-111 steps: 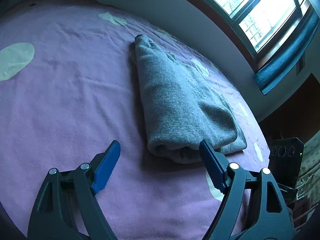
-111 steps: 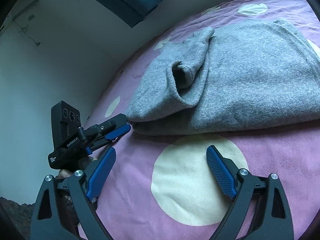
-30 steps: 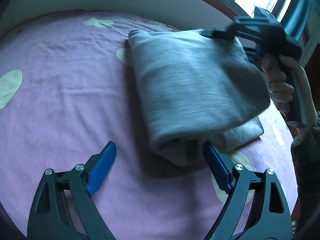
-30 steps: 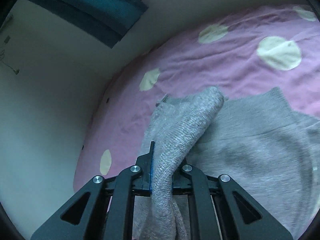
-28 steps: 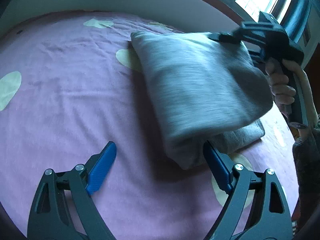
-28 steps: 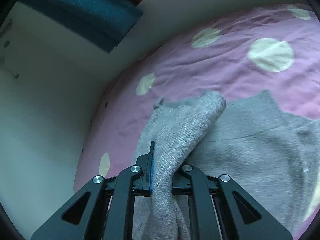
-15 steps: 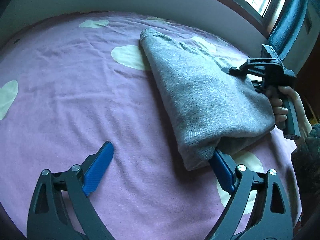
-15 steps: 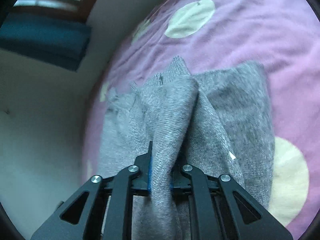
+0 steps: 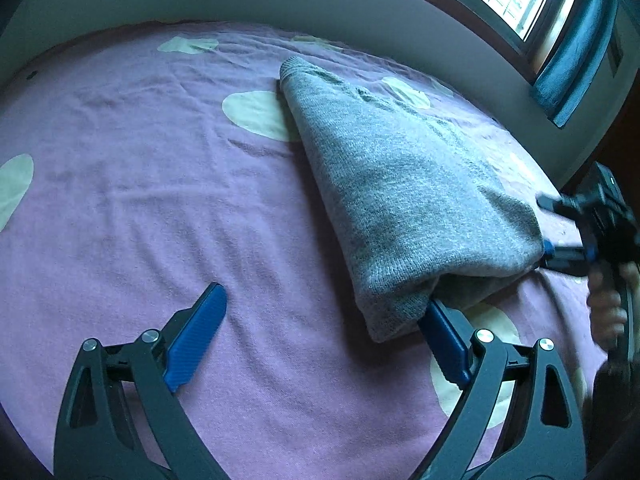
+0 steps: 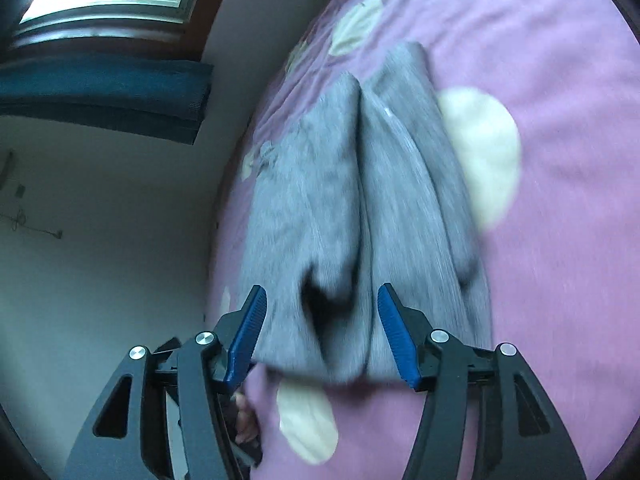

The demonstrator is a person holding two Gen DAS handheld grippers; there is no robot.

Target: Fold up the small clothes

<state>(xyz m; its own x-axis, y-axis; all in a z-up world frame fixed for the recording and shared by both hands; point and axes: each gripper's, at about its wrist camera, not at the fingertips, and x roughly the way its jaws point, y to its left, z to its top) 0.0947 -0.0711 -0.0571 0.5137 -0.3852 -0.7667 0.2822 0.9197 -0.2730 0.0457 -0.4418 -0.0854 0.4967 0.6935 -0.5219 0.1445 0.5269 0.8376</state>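
Grey knit sweater (image 9: 404,196), centre frame on the purple bedspread (image 9: 140,184): likely soft, floppy, light, best pinched at a folded edge; left gripper (image 9: 320,340) and right gripper (image 10: 320,334) both gape, holding nothing.

A grey knitted sweater (image 9: 404,184) is lying folded lengthwise into a long, thick bundle on the purple bed (image 9: 160,208) with pale dots. It is stretching from the bed's far edge by the wall toward the near side, widening as it comes closer. Its upper layer is draping over the lower ones, and the near end is showing rolled, stacked folds with a dark hollow (image 10: 320,300) between them.
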